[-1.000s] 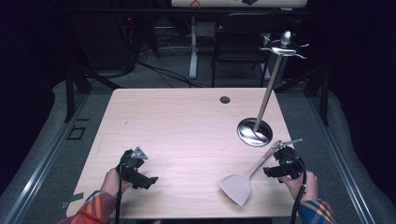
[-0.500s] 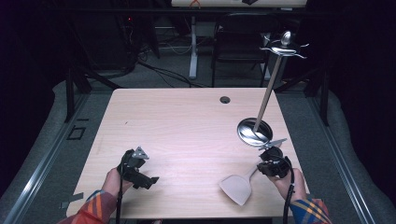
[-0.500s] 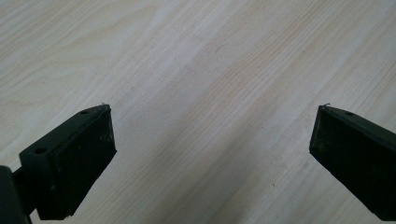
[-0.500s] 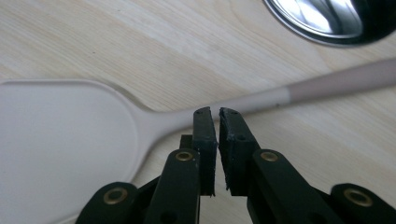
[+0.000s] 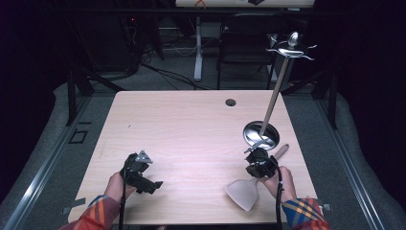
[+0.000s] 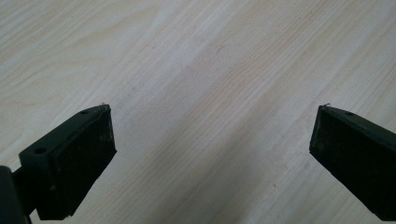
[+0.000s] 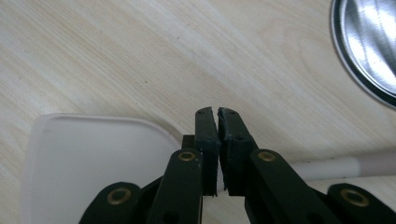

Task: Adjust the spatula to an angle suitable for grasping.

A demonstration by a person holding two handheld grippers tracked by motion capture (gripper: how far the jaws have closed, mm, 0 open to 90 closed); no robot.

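Two claws: left claw [image 5: 143,179] spread over the pale wooden surface [image 5: 191,129]; right claw [image 7: 218,112] pressed together above one translucent white plastic spatula [image 5: 245,191], near one steel stand [image 5: 262,134].

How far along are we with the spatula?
Done: nothing; the spatula lies flat on the table. In hand: right gripper hovers shut over its neck, apparently gripping nothing; left gripper is open, idle. Left: grasp and lift it, perhaps toward the stand.

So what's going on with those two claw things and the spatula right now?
Left gripper open over bare table. Right gripper shut, above the spatula, apparently not gripping it. Stand's round base sits just beyond.
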